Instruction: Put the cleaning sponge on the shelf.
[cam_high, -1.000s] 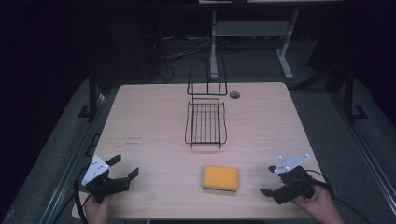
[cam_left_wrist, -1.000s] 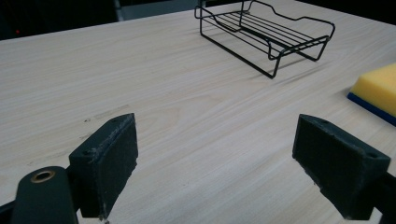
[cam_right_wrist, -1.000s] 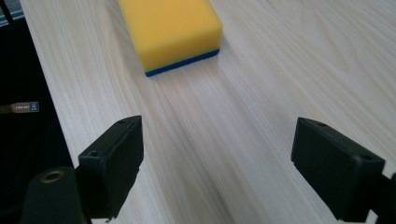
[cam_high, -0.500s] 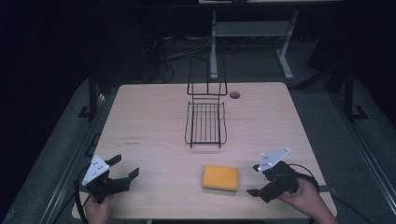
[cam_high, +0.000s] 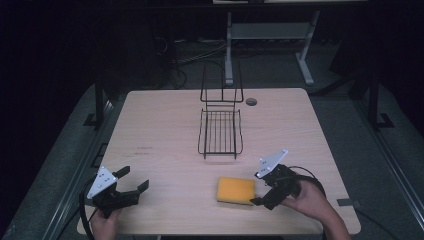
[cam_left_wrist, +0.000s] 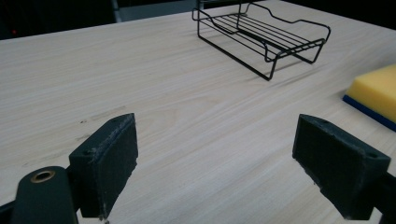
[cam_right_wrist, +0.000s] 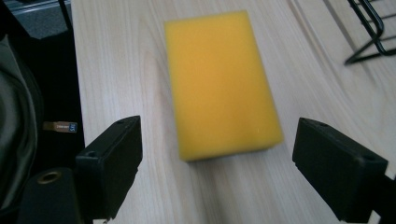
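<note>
Closing on the sponge (cam_right_wrist: 223, 84) with the right claw (cam_high: 266, 190), jaws spread wide, probably not yet touching. Next: straddling it, then clenching. Left claw (cam_high: 128, 186) released, idle on the counter (cam_high: 165, 130).

Left gripper (cam_high: 131, 181): black body, grey three-cornered plate on top with small dark dots, black cable looping off at 7 o'clock. Its fingers (cam_left_wrist: 105, 163) are thick black blocks with a rough, pitted face and a small screw hole near the top edge; a brass-ringed hole sits in the black mount at 8 o'clock. Right gripper (cam_high: 256, 189): same black build, same grey plate, black cable curling away at 3 o'clock. Its fingers (cam_right_wrist: 112, 161) match, brass-ringed hole included.
</note>
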